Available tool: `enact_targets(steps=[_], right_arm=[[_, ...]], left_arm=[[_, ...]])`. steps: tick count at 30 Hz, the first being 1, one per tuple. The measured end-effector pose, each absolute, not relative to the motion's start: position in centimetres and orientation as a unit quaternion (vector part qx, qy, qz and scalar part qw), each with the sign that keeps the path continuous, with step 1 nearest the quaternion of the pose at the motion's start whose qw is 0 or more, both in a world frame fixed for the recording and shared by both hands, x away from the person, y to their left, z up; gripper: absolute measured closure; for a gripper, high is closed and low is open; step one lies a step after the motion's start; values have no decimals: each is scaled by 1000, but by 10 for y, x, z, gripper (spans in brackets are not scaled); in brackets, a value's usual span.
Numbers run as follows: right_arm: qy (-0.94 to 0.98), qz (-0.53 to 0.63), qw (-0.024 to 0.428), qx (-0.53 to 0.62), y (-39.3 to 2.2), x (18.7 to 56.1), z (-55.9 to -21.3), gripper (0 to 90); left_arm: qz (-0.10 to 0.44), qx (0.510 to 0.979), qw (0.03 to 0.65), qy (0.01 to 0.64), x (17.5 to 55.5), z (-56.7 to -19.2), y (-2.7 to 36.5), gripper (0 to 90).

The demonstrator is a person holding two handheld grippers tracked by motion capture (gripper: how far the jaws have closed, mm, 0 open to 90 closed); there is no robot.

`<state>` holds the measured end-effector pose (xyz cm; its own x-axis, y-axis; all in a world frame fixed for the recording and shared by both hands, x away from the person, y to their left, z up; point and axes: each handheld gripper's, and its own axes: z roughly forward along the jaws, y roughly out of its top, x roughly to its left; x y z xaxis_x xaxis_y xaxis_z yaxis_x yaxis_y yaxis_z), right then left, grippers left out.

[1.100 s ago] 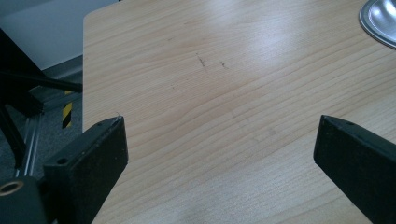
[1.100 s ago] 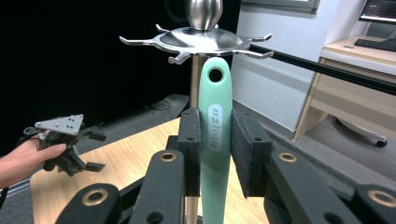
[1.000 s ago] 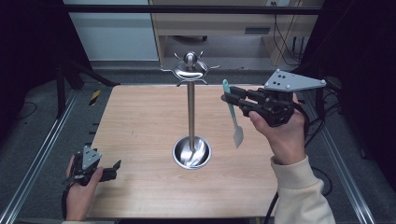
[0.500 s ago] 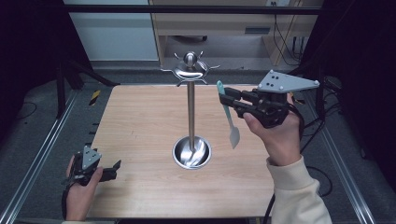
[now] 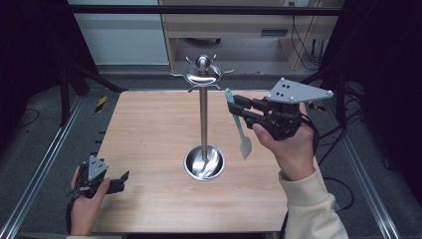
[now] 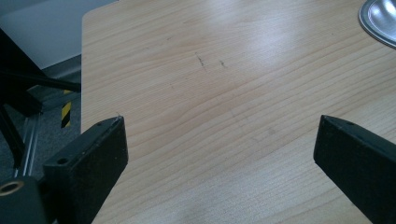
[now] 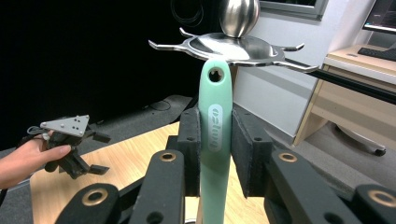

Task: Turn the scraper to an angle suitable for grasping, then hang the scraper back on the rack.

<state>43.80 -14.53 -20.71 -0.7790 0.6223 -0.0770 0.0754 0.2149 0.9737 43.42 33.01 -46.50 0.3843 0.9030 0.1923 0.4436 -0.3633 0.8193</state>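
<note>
A steel utensil stand [image 5: 203, 119] rises from a round base [image 5: 204, 162] at mid-table, and its hook ring [image 5: 202, 74] spreads at the top. My right gripper [image 5: 236, 107] is shut on the mint-green handle of a utensil [image 5: 232, 104], whose pale blade [image 5: 245, 145] hangs down just right of the pole. In the right gripper view the handle [image 7: 215, 121] stands upright between the pads [image 7: 189, 140], its hanging hole just below the hook ring [image 7: 233, 46]. My left gripper [image 5: 119, 180] rests at the table's front left, open; nothing lies between its jaws [image 6: 219, 154].
The wooden table [image 5: 149, 129] has metal frame rails along both sides. A wooden desk [image 5: 234, 25] stands behind the table. The stand's base [image 6: 380, 18] shows at the far right of the left gripper view. The left gripper [image 7: 99, 154] appears low left in the right gripper view.
My right gripper has carried the utensil a little to the left, closer to the stand's top. The left gripper has stayed put.
</note>
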Motion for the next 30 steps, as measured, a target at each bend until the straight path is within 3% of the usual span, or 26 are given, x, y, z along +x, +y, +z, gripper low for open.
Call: enact_targets(steps=[30], right_arm=[[737, 579, 246, 247, -132, 436, -208, 741]], left_arm=[[331, 756, 347, 446, 433, -465, 330, 27]])
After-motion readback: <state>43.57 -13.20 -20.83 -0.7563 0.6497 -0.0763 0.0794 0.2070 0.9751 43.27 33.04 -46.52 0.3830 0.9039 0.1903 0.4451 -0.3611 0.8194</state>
